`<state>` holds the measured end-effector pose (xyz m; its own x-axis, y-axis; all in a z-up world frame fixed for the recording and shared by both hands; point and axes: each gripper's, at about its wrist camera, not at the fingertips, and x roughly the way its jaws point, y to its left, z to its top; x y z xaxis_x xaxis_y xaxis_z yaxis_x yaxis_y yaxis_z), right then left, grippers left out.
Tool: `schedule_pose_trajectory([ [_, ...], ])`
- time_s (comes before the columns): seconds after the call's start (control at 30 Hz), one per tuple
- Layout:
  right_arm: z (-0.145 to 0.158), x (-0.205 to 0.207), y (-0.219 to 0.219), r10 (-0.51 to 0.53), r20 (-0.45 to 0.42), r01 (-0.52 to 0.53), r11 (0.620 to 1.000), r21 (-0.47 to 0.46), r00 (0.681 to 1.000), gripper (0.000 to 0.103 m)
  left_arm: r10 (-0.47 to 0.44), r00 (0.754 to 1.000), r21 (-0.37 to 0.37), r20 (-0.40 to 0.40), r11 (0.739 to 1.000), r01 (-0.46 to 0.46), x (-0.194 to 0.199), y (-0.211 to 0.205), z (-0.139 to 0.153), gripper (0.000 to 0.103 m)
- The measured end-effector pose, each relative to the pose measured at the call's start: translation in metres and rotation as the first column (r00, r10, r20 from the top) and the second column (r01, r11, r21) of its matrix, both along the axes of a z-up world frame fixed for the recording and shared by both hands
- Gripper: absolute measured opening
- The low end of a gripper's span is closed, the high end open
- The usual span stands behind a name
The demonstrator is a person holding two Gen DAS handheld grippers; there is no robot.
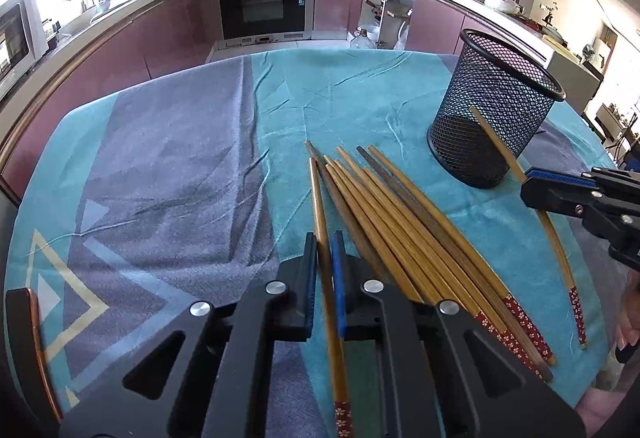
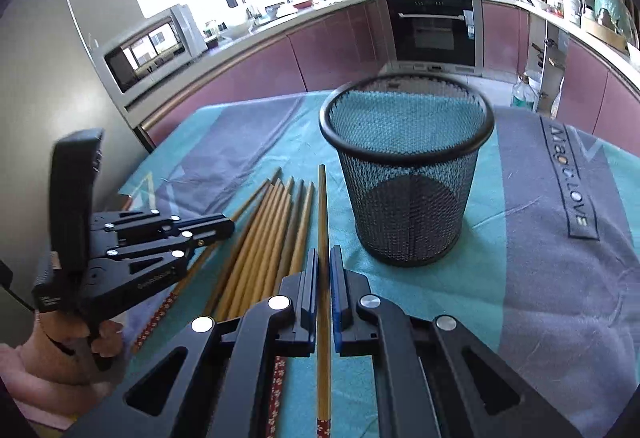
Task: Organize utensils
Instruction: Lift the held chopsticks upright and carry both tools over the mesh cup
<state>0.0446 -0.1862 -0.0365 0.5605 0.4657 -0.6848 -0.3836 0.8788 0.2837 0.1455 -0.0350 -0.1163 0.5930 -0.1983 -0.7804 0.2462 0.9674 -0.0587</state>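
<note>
- kitchen setting, with a table under a teal and grey cloth (image 1: pixel 168 166) and purple cabinets plus an oven at the back.
- nearest to the lens, the left gripper (image 1: pixel 325 258) is pinched on one chopstick (image 1: pixel 320 206), at the left edge of the pile. looks like a mid-shaft grip.
- the right gripper (image 2: pixel 324 270) is clamped on another chopstick (image 2: pixel 322 206) right of the pile, its tip aimed toward the mesh cup (image 2: pixel 408 174).
- the rest of the chopsticks (image 1: pixel 400 222) lie fanned on the cloth, just in front and left of the cup.
- handling guess: light, stiff, smooth wood, so they'll probably pivot or slip in the pads. i'd grip near the middle or toward the patterned red ends.
- cup stands upright and looks empty, farthest back on the table.
</note>
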Motion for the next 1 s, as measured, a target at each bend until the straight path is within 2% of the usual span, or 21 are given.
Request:
schedule_pose_trajectory([
  [0.33, 0.060, -0.020, -0.033, -0.039, 0.170, 0.019, 0.992, 0.122, 0.985, 0.005, -0.047, 0.998, -0.073, 0.050, 0.996, 0.051, -0.019, 0.012, 0.033, 0.007],
  [0.63, 0.110, -0.025, -0.059, -0.089, 0.299, 0.030, 0.980, 0.195, 0.950, 0.005, -0.076, 0.990, -0.176, 0.120, 0.980, 0.096, -0.042, 0.032, 0.073, 0.007],
  [0.8, 0.135, -0.018, -0.067, -0.101, 0.356, 0.028, 0.978, 0.206, 0.929, 0.005, -0.071, 0.982, -0.222, 0.176, 0.969, 0.110, -0.049, 0.041, 0.098, 0.007],
  [1.0, 0.155, -0.009, -0.081, -0.141, 0.395, 0.052, 0.972, 0.229, 0.908, 0.005, -0.061, 0.966, -0.222, 0.251, 0.968, 0.118, -0.053, 0.043, 0.136, 0.007],
])
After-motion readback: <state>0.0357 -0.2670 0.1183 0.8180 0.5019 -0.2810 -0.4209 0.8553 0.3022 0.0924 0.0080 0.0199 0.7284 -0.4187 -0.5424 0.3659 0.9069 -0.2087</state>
